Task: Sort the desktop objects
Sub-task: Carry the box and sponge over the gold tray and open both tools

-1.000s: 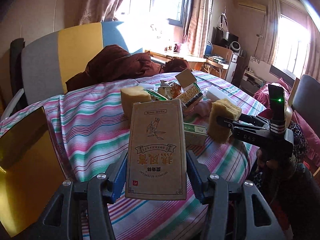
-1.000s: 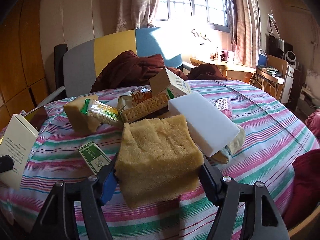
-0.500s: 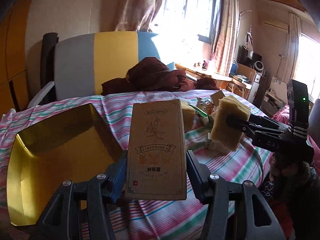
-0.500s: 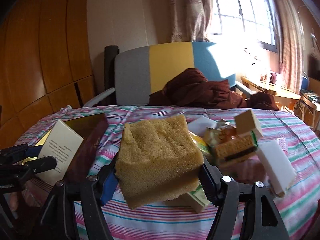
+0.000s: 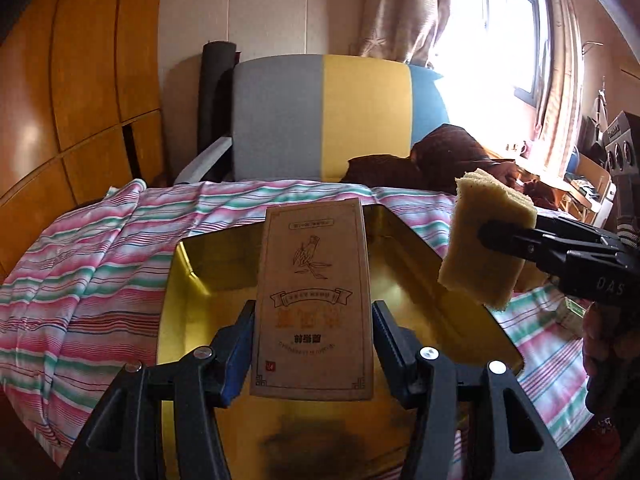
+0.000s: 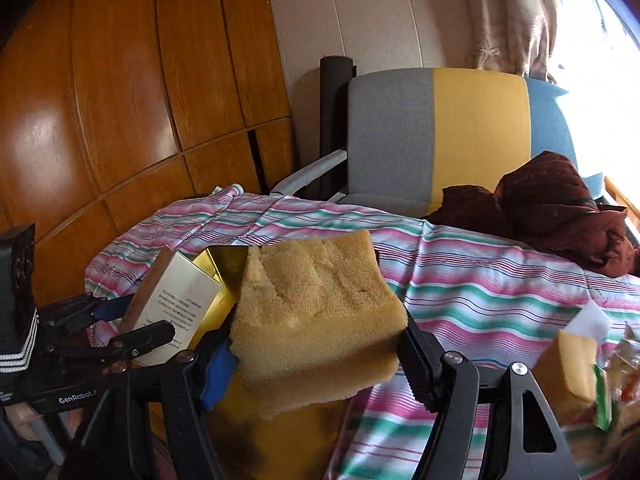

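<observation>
Below, a gold tray [image 5: 192, 280] sits on striped cloth [image 5: 100, 256]. Left gripper [image 5: 312, 344] clamps the brown box [image 5: 314, 300] upright; right gripper [image 6: 316, 356] squeezes the sponge [image 6: 316, 320].

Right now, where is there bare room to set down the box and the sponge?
The shiny gold tray looks bare inside, beneath the brown cardboard box and yellow foam sponge. The striped tablecloth left of it is bare too. The snack packets crowd the right.
</observation>
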Demonstrator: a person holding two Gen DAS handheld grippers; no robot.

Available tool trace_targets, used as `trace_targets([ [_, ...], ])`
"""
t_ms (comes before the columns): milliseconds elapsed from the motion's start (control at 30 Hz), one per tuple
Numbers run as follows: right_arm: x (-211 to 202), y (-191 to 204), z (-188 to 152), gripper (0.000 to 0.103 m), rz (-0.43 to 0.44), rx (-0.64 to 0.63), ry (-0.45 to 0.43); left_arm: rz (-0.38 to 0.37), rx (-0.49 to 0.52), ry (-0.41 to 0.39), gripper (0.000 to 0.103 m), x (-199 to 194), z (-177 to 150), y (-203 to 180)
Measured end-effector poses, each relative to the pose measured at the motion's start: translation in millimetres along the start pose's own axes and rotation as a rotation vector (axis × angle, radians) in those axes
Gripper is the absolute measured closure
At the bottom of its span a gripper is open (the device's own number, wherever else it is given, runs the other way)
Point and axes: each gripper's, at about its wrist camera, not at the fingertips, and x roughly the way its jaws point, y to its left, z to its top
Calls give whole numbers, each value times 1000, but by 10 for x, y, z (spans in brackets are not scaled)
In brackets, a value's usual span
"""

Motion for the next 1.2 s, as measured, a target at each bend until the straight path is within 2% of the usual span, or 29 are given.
trace_targets([
  [133, 362, 71, 115, 31, 14, 15, 55, 38, -13, 24, 47, 164, 61, 207],
  [267, 692, 97, 197, 31, -13, 26, 119, 75, -25, 49, 47, 327, 121, 415],
  [533, 1102, 90, 272, 31, -26, 82, 198, 129, -32, 99, 47, 643, 201, 703],
  [900, 1448, 134, 400, 31, -83, 77, 276, 93, -108, 217, 47, 893, 339, 983],
  [1067, 1600, 130, 417, 31, -132, 53, 278, 148, -64, 264, 47, 1055, 381, 992],
  [1200, 1710, 82, 389, 31, -138, 64, 290, 188, -19, 290, 47, 1145, 421, 942],
])
